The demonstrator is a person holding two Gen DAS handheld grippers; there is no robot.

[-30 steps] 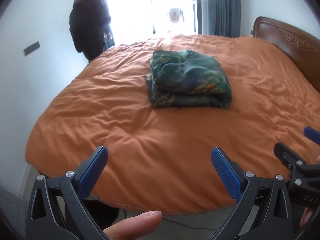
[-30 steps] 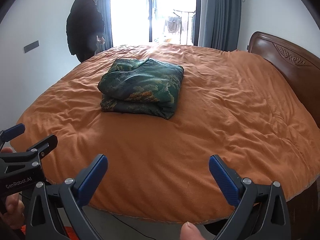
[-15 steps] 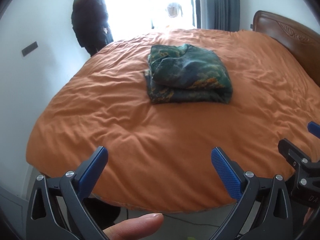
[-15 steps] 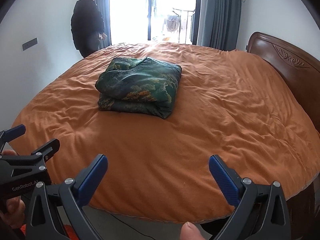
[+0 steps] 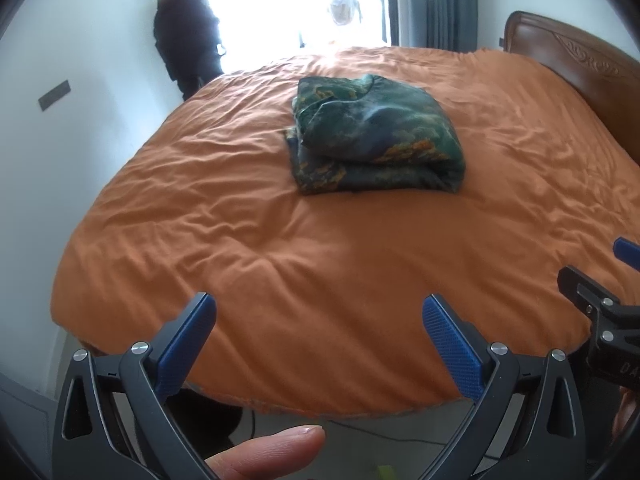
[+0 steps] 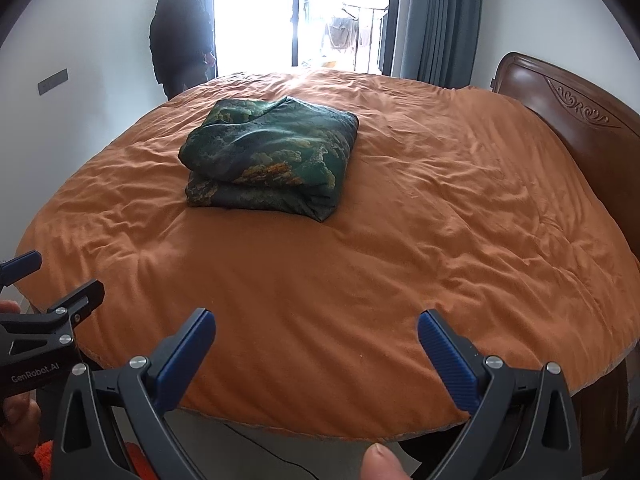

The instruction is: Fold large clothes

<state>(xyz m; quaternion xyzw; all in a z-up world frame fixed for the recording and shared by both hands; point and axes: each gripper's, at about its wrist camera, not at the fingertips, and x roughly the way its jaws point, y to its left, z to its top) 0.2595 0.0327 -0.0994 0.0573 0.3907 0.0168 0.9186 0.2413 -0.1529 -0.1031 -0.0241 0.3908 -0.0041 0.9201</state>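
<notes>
A dark green patterned garment (image 5: 376,138) (image 6: 272,156) lies folded in a thick rectangular bundle on the middle of the orange bed cover (image 5: 280,248) (image 6: 420,248). My left gripper (image 5: 318,316) hangs open over the near edge of the bed, well short of the bundle, nothing between its blue pads. My right gripper (image 6: 316,330) is also open and empty at the near edge, to the right of the left one. Each gripper shows at the side of the other's view.
A person in dark clothes (image 6: 180,36) stands at the far left by the bright balcony door. A wooden headboard (image 6: 580,128) runs along the right side. Grey curtains (image 6: 436,20) hang beyond the bed. Floor and a cable show below the bed's near edge.
Both views have shifted slightly, so the bundle sits a little lower and nearer in the frames. The garment itself has not moved and both grippers stay open.
</notes>
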